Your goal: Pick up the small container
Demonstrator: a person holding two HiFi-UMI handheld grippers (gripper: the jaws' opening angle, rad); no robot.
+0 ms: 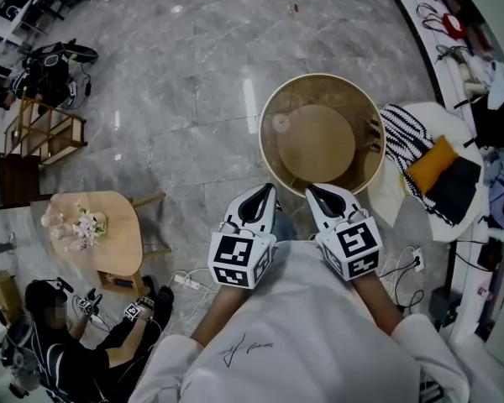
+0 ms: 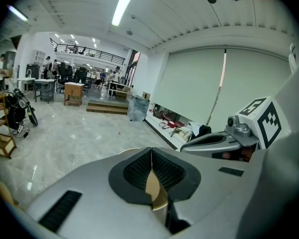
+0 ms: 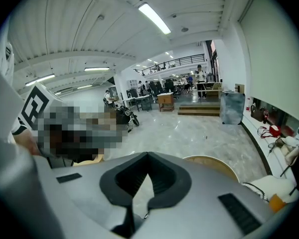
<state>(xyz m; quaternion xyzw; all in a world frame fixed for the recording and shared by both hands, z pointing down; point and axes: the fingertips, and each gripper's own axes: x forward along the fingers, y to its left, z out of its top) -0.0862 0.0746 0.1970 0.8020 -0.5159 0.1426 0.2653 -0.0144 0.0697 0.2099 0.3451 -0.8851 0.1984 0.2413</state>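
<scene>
A round wooden table with a raised rim (image 1: 273,162) stands on the marble floor just ahead of both grippers. On its left part sits a small whitish round object (image 1: 280,122), perhaps the small container; it is too small to tell. My left gripper (image 1: 269,190) and right gripper (image 1: 312,190) hover side by side over the table's near edge, both shut with nothing between the jaws. In the left gripper view the pads of the left gripper (image 2: 151,151) meet, with beige table showing below them. The right gripper view shows the right gripper (image 3: 147,156) shut and the table's rim (image 3: 214,162) beyond.
A white seat with a striped cloth (image 1: 399,137) and an orange cushion (image 1: 431,163) stands right of the table. A low wooden table with flowers (image 1: 109,233), a seated person (image 1: 59,351), floor cables (image 1: 193,284) and a wooden shelf (image 1: 42,133) lie to the left.
</scene>
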